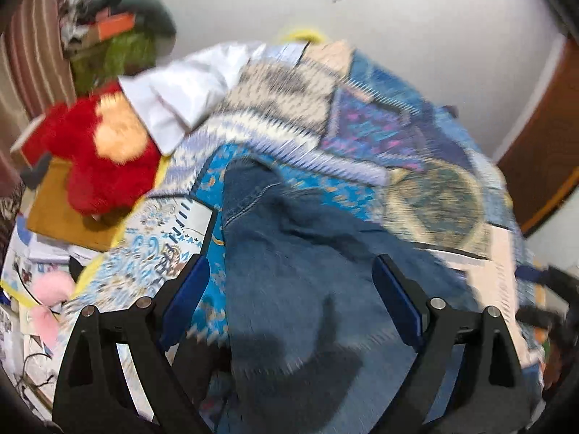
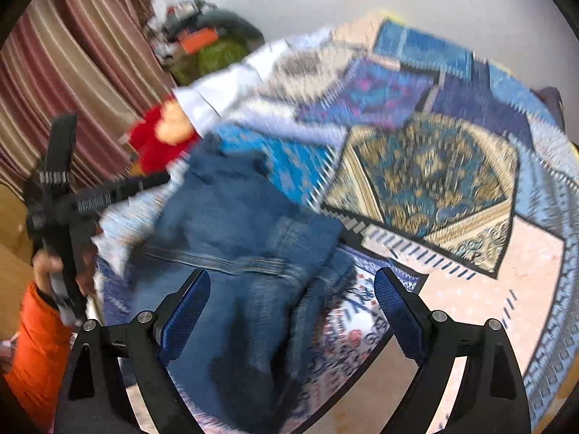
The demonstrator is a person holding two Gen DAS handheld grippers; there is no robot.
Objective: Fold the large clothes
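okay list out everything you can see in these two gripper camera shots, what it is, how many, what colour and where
jeans: one pair, blue denim, lying on the bedspread under both grippers
bedspread: one, patchwork of blue, purple, cream and gold, covering the bed
white cloth: one, at the bed's far end
plush toy: one, red with peach patches, beside the white cloth
curtain: one, maroon and tan stripes, left background
pile of clutter: green, orange and grey, against the far wall
door: one, brown, far right
sleeve: one, orange
left gripper: black, blue pads, open
right gripper: black, blue pads, open
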